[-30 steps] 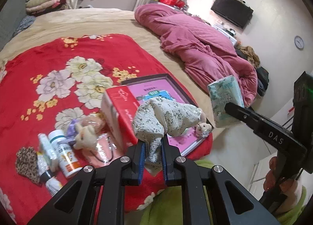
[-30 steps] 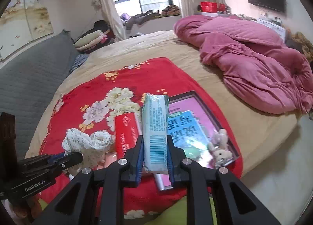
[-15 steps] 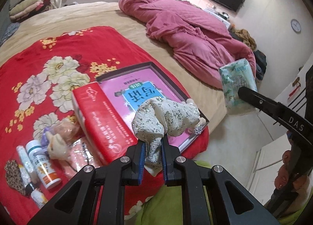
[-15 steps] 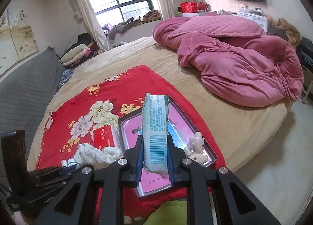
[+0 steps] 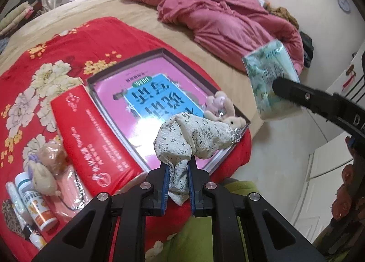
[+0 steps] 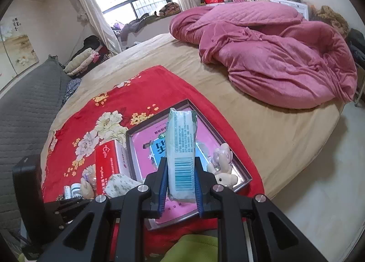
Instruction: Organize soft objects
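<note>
Hand-held gripper, left (image 5: pixel 178 180): clamped on a bunched floral cloth (image 5: pixel 194 136), held in the air over the near corner of the tray (image 5: pixel 127 67) on the bed. Right hand-held gripper (image 6: pixel 180 184) is clamped on a tissue pack (image 6: pixel 181 148), upright, also above the tray.

Plush toys (image 5: pixel 224 112) already sit at the tray's near-right corner, so I'd judge the step = drop both soft items into the tray w/ them.

Tips:
- Cloth hangs loose & droops toward the plush; lower it till it rests on the tray floor before letting go, else it may slide over the rim.
- Aim for bare pink area, not on the plush.
- Lay the pack flat, not on edge.
- Red box (image 5: pixel 91 139) lies just beside the tray's left wall; keep clear.
</note>
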`<state>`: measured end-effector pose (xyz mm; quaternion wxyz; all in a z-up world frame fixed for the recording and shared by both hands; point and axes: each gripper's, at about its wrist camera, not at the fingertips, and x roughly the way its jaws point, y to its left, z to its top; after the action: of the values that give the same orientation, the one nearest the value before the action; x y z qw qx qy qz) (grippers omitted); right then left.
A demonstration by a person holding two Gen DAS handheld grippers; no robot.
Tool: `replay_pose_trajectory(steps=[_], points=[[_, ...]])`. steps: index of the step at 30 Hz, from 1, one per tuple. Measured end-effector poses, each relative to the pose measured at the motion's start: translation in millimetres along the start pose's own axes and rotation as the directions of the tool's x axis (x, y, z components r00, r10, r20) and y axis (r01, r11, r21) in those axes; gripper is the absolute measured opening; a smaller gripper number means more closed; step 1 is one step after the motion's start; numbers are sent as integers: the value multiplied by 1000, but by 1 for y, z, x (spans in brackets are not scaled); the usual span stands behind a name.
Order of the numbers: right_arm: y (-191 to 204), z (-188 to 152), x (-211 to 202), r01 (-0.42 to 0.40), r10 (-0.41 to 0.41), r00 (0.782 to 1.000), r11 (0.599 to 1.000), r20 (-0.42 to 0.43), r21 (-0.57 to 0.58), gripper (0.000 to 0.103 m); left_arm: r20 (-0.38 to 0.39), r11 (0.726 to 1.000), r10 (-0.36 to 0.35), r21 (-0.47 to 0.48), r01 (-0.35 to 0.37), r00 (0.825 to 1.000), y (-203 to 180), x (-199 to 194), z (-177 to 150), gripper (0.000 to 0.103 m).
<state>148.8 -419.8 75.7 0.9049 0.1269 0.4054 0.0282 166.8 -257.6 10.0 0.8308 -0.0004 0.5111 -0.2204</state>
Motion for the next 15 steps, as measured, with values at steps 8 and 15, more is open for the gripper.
replay_pose_trajectory(steps=[8, 15], points=[[-11, -4, 24, -7, 8, 999, 1000, -41, 15, 21, -66, 998, 25, 52, -21, 998, -12, 35, -4, 14], [-20, -5, 47, -5, 7, 997, 1000, -78, 30, 21, -102, 999, 11, 50, -6, 995, -14, 55, -4, 14]])
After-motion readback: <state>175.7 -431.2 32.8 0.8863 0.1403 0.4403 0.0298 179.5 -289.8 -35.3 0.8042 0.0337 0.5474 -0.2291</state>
